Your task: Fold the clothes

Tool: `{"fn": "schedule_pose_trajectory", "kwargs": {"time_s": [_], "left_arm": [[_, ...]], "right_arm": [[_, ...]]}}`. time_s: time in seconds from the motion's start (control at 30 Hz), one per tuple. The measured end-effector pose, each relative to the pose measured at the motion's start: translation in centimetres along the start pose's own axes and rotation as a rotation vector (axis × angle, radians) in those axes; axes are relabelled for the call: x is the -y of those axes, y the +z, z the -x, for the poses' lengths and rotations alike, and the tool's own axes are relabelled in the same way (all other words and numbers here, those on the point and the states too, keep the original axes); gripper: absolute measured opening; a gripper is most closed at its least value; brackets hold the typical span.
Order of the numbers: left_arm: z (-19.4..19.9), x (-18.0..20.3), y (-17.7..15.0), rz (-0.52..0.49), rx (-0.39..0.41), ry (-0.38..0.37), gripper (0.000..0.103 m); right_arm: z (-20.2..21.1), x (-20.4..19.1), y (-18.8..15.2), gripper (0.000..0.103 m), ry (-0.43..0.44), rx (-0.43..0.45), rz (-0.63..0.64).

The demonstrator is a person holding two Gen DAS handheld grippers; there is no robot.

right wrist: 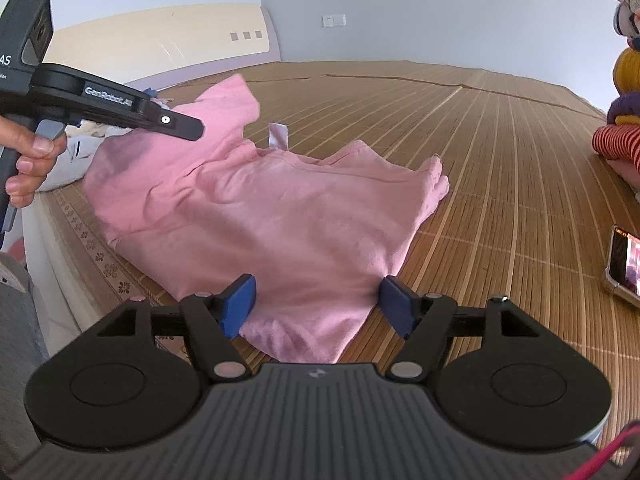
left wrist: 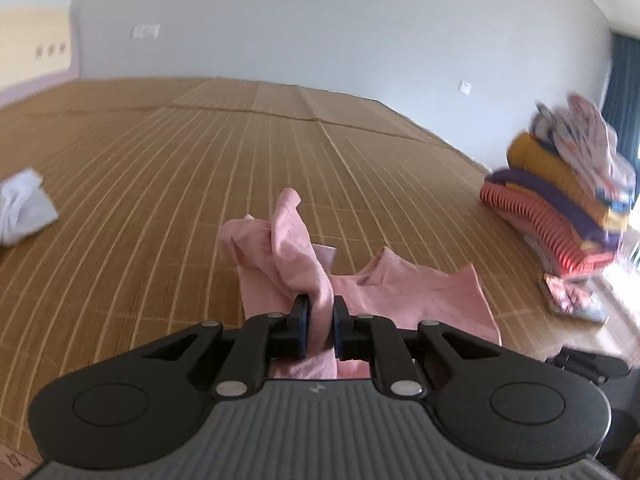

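A pink garment lies spread on the bamboo mat, its white label sticking up near the collar. My left gripper is shut on a bunched fold of the pink garment, lifting it off the mat. In the right wrist view the left gripper shows at the upper left, held by a hand, over the garment's far side. My right gripper stands open, its blue pads on either side of the garment's near corner, not closed on it.
A pile of folded colourful clothes sits at the right of the mat. A crumpled white cloth lies at the left. A phone with a lit screen rests at the right edge. A pale headboard and wall stand behind.
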State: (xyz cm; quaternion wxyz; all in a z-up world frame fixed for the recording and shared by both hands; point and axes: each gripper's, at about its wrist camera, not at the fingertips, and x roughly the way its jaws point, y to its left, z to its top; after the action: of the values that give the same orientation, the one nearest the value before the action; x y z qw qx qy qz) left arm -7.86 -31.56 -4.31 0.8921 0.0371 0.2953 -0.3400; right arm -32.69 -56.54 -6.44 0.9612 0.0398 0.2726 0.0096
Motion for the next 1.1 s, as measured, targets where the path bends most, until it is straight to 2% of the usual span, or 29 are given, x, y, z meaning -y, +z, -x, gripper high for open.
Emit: {"fn": "schedule_pose_trajectory", "kwargs": {"time_s": [0.2,0.37,0.63,0.97,1.1], "left_arm": [[-0.3,3.5,-0.3,-0.147,0.017,0.015,0.011],[-0.2,5.9,-0.1,-0.176,0.039,-0.032,0.011],[-0.8,9.0,-1.3,-0.219,0.046,-0.057,0.011],[-2.6,11.8,-3.5,-0.31,-0.023,-0.073,0.012],[-3.2,12.0,-4.5,-0.327,-0.055,-0.085,0.017]], "right_arm": [[0.6,0.2,0.2,0.074,0.0,0.005,-0.031],[1.8,0.7,0.4,0.074,-0.023,0.016,-0.045],[3.5,2.5,0.3,0.074,-0.097,0.008,-0.059],[4.0,3.5,0.3,0.074,-0.153,-0.005,-0.093],[3.7,3.3,0.4,0.074,-0.163,-0.015,-0.091]]}}
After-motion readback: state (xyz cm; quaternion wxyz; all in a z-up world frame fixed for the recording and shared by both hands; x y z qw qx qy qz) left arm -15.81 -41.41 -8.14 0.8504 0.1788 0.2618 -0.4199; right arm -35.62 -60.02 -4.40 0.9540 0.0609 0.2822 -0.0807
